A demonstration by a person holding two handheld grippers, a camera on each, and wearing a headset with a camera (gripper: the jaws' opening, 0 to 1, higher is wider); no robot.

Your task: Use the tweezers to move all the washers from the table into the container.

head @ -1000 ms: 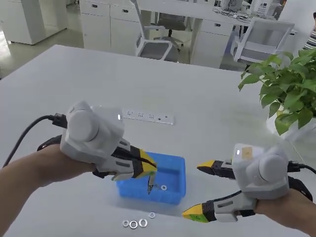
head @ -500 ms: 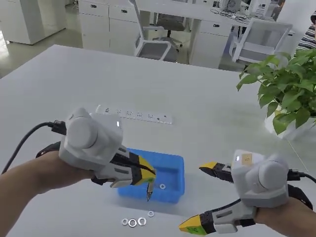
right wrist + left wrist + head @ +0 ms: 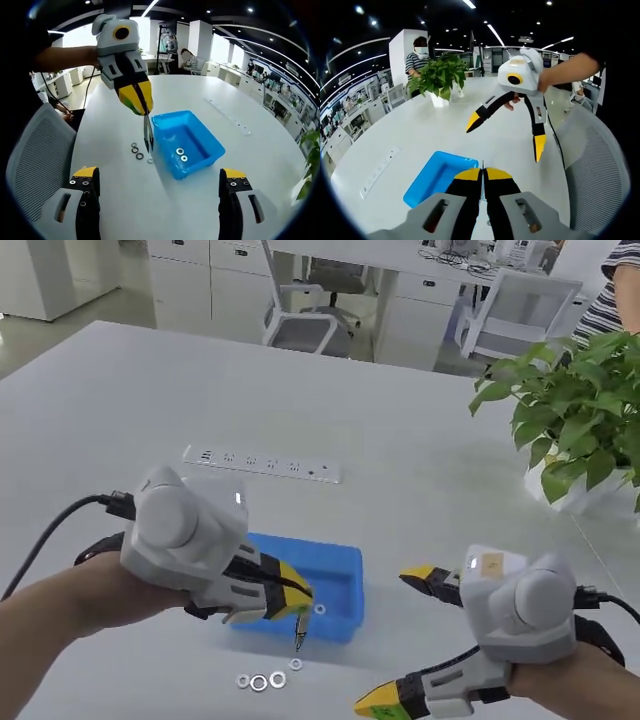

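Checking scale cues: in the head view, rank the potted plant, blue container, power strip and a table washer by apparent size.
1. Potted plant, cropped by the frame.
2. Blue container.
3. Power strip: longer than the container but thinner and farther, so unsure.
4. Table washer, smallest.

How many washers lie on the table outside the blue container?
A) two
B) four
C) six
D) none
B: four washers lie on the table in front of the container, three in a row and one nearer the tip of the tweezers.
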